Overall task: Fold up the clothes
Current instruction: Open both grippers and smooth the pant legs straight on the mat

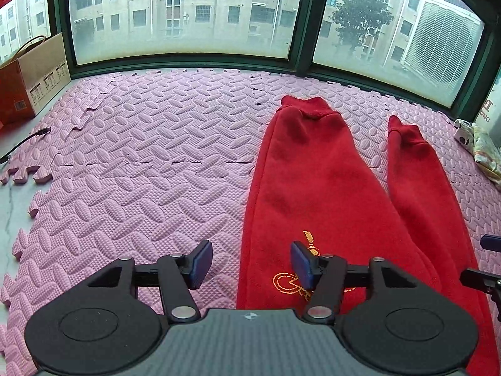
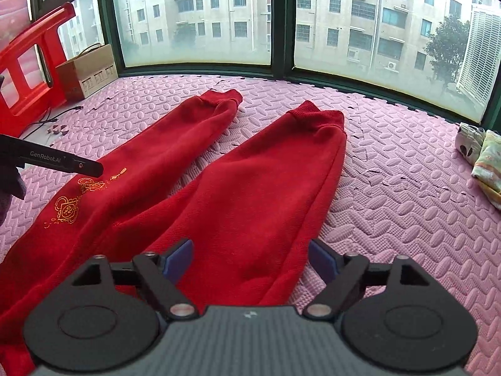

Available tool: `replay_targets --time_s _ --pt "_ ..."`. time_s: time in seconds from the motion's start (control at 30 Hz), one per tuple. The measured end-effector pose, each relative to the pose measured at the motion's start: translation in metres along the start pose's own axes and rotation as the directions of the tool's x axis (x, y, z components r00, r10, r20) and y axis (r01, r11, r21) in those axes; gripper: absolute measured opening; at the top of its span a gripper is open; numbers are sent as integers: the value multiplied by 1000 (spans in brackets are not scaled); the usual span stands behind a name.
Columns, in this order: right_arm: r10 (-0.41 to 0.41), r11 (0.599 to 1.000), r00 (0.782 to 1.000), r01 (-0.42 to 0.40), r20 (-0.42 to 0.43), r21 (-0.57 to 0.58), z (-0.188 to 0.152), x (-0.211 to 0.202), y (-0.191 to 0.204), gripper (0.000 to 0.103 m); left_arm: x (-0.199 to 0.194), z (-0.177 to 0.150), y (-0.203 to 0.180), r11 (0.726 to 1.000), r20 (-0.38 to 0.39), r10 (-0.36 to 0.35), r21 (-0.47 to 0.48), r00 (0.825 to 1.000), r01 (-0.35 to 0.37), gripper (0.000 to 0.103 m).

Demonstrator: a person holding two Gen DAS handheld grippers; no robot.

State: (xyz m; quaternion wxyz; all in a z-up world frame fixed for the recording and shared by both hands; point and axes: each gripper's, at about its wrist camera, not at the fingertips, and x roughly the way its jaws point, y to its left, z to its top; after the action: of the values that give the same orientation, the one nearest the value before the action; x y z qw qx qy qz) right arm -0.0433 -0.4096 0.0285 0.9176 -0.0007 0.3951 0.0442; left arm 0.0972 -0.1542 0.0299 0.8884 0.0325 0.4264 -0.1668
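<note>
fleecy red trousers (image 2: 250, 181) flat | ridged foam mat (image 1: 141, 156) | both tongs agape, empty

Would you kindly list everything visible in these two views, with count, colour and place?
trousers: one, red with gold embroidery, flat on the mat, legs apart
foam mat: pink, covers the floor
cardboard box: one, brown, far left by the window
cable: one, black, left edge
chair: one, red, far left
patterned cloth: pale, right edge
left gripper: black, open, over the trousers' left edge
right gripper: black, open, above the right leg
</note>
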Motion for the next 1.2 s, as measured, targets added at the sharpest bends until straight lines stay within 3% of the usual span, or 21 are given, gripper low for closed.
replay_targets --time_s 0.17,0.27,0.57,0.77,0.93,1.1,1.2 --pt "5 999 1000 -5 -3 37 -5 4 -8 95 11 0 0 997 -8 66 47 998 -66 62" --pt "-4 999 1000 4 -5 53 -7 6 -11 100 12 3 6 995 -2 92 31 996 -92 56" --pt "-12 993 1000 11 9 119 -13 8 -28 103 12 6 14 988 0 154 21 988 -154 58" --pt "-37 988 999 37 -8 148 -20 16 -36 103 13 9 11 973 -10 229 11 973 -229 60" --pt "-60 992 998 58 11 112 -24 17 -32 103 16 13 10 962 -8 272 23 962 -271 65" --pt "-70 994 997 67 32 89 -26 18 -28 103 14 16 5 959 7 276 57 961 -276 66" --pt "-65 994 997 61 48 85 -28 18 -30 103 -5 16 1 974 57 219 36 974 -222 63"
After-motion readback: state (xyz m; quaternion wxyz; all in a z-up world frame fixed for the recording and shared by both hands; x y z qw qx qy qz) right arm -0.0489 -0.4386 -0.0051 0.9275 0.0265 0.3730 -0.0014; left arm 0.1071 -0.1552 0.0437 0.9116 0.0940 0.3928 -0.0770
